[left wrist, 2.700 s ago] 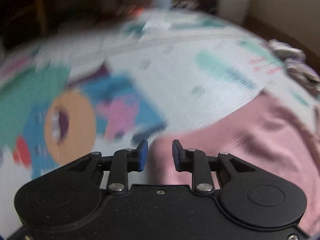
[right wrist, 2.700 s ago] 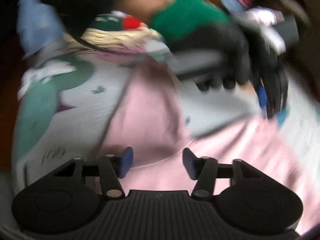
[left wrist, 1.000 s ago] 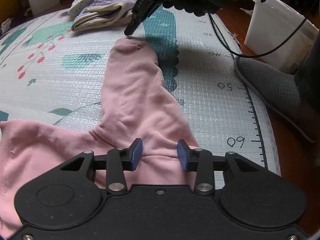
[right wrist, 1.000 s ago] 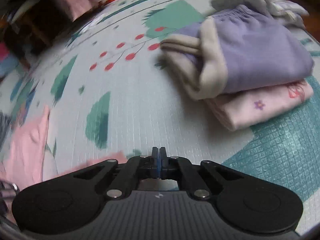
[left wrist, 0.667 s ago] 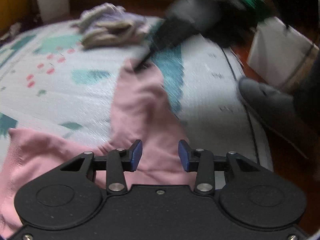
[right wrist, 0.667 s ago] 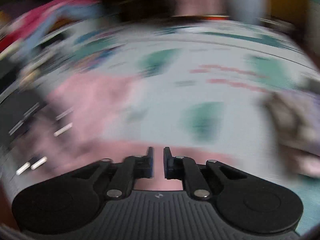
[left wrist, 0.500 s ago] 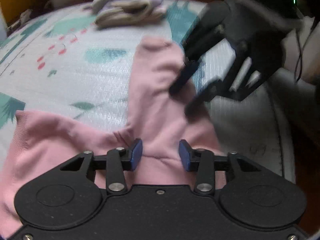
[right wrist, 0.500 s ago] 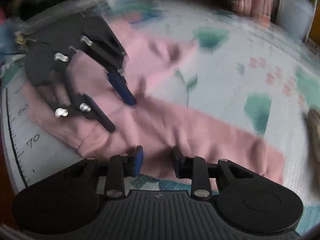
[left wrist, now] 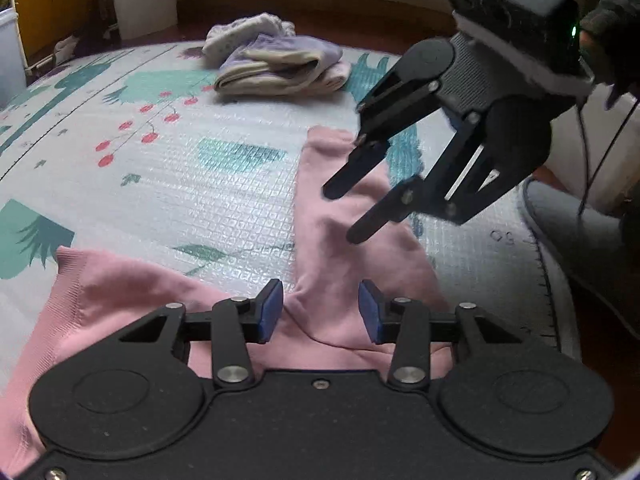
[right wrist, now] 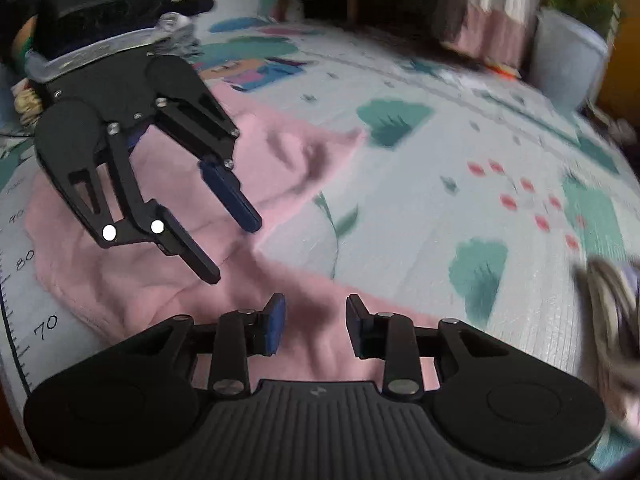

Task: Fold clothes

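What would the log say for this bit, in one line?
step: sleeve fold | left gripper: open, over pink top | right gripper: open, above sleeve | folded pile: apart on mat

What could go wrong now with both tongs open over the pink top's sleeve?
The right tongs hang above the sleeve, not gripping it, so a shallow pinch may slip off. The left tongs sit over bunched folds at the sleeve's base, so closing there might trap extra layers and skew the fold.

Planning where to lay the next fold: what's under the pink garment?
The pink garment lies flat on the patterned play mat, whose print shows all around it. The mat beneath the cloth is covered, so anything there can't be seen.
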Motion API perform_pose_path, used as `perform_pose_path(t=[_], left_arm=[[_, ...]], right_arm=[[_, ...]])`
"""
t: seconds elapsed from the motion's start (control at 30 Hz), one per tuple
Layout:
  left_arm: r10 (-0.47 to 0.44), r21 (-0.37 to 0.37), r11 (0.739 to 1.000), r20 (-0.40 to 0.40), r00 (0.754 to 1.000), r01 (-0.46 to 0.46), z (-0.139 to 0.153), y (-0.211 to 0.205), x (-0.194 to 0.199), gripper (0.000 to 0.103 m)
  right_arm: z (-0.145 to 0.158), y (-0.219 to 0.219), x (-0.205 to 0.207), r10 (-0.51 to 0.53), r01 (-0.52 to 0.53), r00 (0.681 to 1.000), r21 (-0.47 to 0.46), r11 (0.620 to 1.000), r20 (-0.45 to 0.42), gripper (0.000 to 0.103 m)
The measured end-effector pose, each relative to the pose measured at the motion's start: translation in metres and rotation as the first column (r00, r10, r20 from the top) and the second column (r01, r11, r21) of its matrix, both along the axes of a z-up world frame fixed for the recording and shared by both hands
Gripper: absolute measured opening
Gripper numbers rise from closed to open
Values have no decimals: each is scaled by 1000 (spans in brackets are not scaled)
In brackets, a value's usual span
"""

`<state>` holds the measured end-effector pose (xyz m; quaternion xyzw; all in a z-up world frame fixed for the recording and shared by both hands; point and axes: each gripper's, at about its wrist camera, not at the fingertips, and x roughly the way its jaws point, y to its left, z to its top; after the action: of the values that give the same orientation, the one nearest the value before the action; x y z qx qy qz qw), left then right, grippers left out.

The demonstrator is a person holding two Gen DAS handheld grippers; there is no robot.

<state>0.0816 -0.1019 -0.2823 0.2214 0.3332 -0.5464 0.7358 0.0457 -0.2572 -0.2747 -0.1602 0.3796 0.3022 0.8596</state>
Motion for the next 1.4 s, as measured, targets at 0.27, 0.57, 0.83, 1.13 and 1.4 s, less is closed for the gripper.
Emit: perform_pose_path(t=[0.27,0.57,0.83,1.13,1.4], left_arm=[[81,34,996,39,996,-82,-8,13,19,32],[115,99,989,-2,993,-114,-24,1,74,30],[96,120,988,-12,995,-94,-24,0,109,40],[205,210,955,44,978,-210,-20,-7,155,33],[280,144,949,34,959,-282,9,12,159,35]], right_arm=[[-1,-14,-2,-66,66,996,8,998,-55,34],[22,63,5,137,-138,990,92,986,18,33],[-4,94,-14,195,-191,976,53,980,-92,38],[-10,97,-4,170,-168,982,37,985,-81,38],[11,85,-35,209,-201,970,71,977,-124,36]])
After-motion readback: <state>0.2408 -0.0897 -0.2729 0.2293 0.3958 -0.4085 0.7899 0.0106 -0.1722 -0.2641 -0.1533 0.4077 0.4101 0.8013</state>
